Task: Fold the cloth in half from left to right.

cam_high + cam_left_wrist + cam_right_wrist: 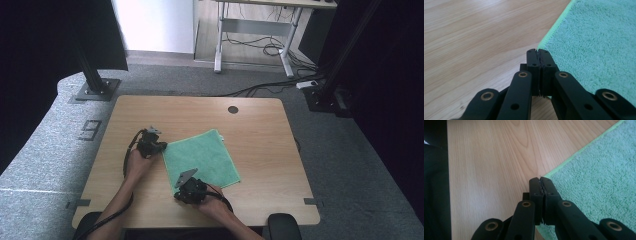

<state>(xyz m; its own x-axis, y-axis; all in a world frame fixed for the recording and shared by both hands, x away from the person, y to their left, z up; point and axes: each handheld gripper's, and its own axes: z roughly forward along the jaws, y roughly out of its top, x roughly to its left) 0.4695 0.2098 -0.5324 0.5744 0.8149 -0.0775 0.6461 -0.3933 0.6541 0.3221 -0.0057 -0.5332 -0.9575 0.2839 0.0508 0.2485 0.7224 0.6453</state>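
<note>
A green terry cloth (202, 157) lies flat and turned at an angle on the wooden table (260, 125). My left gripper (163, 146) is at the cloth's left corner. In the left gripper view the jaws (538, 53) are pressed together with the corner of the cloth (599, 45) running in between their tips. My right gripper (179, 192) is at the cloth's near corner, close to the table's front edge. In the right gripper view its jaws (541, 181) are likewise shut, with the corner of the cloth (599, 182) pinched at the tips.
A round cable hole (233, 109) sits near the table's far edge. The table's edge drops off to dark (434, 195) at the left of the right gripper view. Bare wood (474, 37) spreads left of the cloth. Black posts on base plates (95, 90) stand beyond the table.
</note>
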